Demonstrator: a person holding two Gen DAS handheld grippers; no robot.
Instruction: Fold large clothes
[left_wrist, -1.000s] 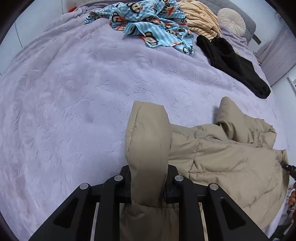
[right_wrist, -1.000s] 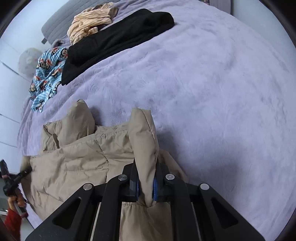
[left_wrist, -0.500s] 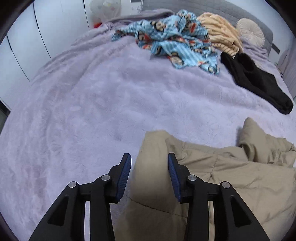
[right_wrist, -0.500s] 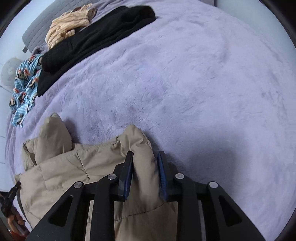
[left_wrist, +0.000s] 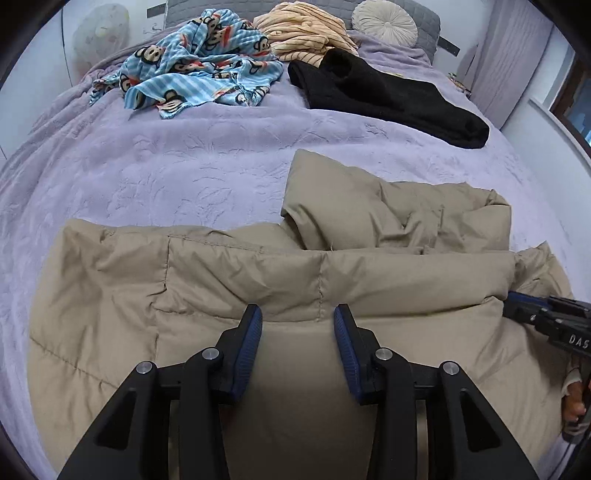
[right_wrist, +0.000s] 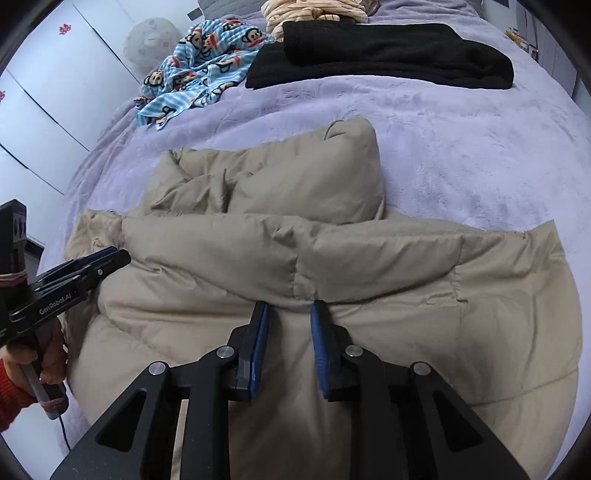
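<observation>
Lilac plush bedspread under everything; large beige quilted puffer jacket spread across the near edge, one puffy band folded over its middle, crumpled sleeve bunched just behind that band; black knit garment, blue monkey-print fabric and striped cream top well apart near the headboard; left gripper above the fold line, jaws wide, blue pads bare, nothing between; right gripper beside the same fold, jaws narrowly apart, holding nothing; a second ago both clamped on raised jacket edges, half a second ago left already released, right loosening; now both clear and fabric settled flat; reads as first fold laid and let go; likely next: sleeve tuck or second fold; puffy filling may spring the flap back.
</observation>
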